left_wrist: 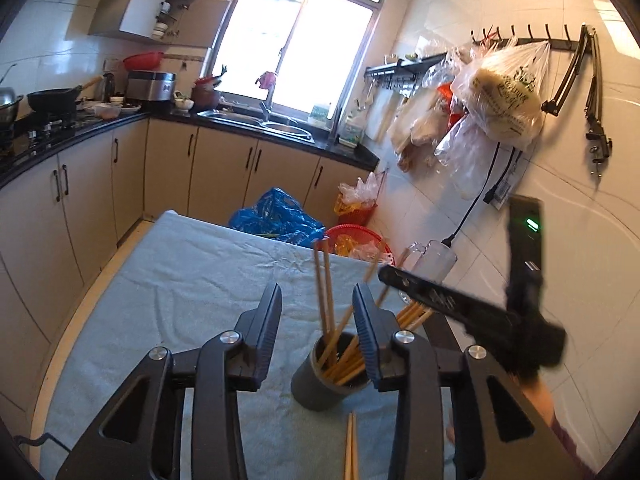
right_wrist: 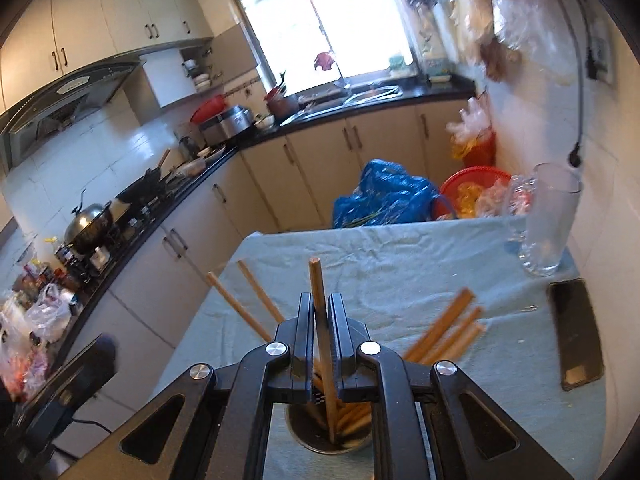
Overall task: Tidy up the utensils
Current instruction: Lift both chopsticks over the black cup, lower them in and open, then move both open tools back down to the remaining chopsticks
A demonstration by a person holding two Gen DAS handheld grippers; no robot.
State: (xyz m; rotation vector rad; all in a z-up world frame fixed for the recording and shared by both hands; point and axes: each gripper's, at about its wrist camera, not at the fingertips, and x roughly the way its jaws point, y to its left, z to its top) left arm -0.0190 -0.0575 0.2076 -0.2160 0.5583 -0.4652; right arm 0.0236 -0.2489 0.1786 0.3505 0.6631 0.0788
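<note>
Your left gripper (left_wrist: 318, 304) stands released, nothing between its fingers, hovering above the grey cup (left_wrist: 326, 376) of chopsticks (left_wrist: 340, 360) on the blue cloth (left_wrist: 180, 288); two more chopsticks (left_wrist: 351, 448) lie flat just in front of the cup. Your right gripper (right_wrist: 320, 312) is clenched on one upright chopstick (right_wrist: 320, 304), its lower end inside the cup (right_wrist: 304, 436). Further right, a glass mug (right_wrist: 548, 220) and a phone (right_wrist: 576, 332) sit on the cloth.

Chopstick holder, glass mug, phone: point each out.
Chopstick holder (left_wrist: 316, 390): left wrist view, on its dark outer wall.
Glass mug (right_wrist: 550, 220): right wrist view, mid body of the glass.
Phone (right_wrist: 576, 332): right wrist view, centre of its dark face.
</note>
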